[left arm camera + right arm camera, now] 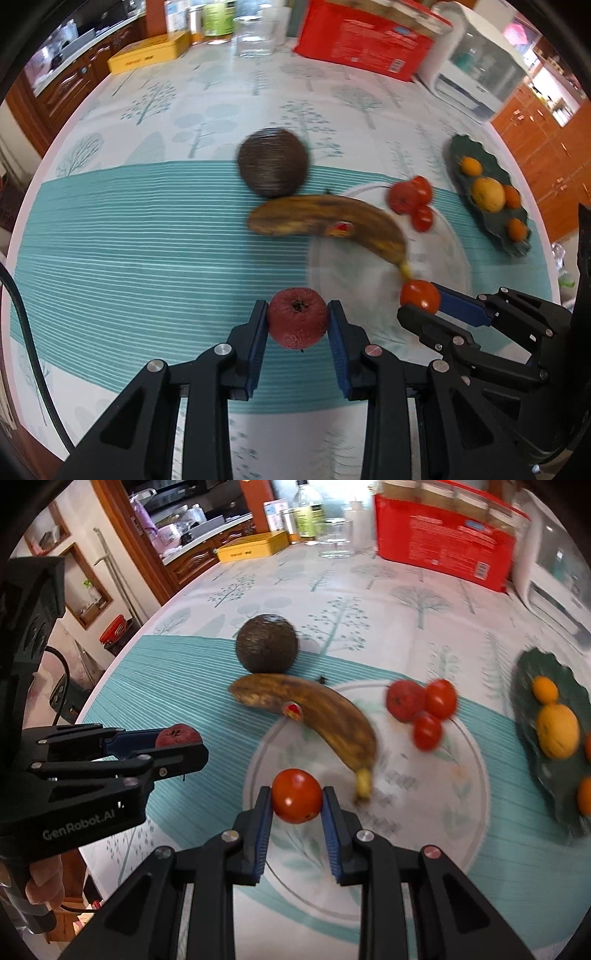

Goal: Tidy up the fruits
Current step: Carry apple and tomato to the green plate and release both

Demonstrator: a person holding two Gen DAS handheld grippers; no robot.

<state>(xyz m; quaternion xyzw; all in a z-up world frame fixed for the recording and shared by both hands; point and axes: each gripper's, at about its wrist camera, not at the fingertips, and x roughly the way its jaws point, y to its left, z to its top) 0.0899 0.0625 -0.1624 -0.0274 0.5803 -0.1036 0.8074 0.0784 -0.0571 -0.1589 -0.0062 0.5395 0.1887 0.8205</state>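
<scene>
My left gripper [297,323] is shut on a dark red rough-skinned fruit [297,322], over the teal mat left of the clear plate [443,251]. My right gripper [297,796] is shut on a red tomato [297,795], held over the near part of the clear plate [476,775]. A brown-spotted banana [314,709] lies across the plate's far left rim. Three red fruits [421,705] sit at the plate's far side. A brown coconut [266,643] rests behind the banana. A dark green leaf dish [528,686] at the right holds several orange fruits [557,731].
A red box [443,535], a glass jar [334,537], a yellow tin [253,546] and bottles stand at the table's far edge. A white appliance [476,70] sits at the far right. The table edge curves along the left.
</scene>
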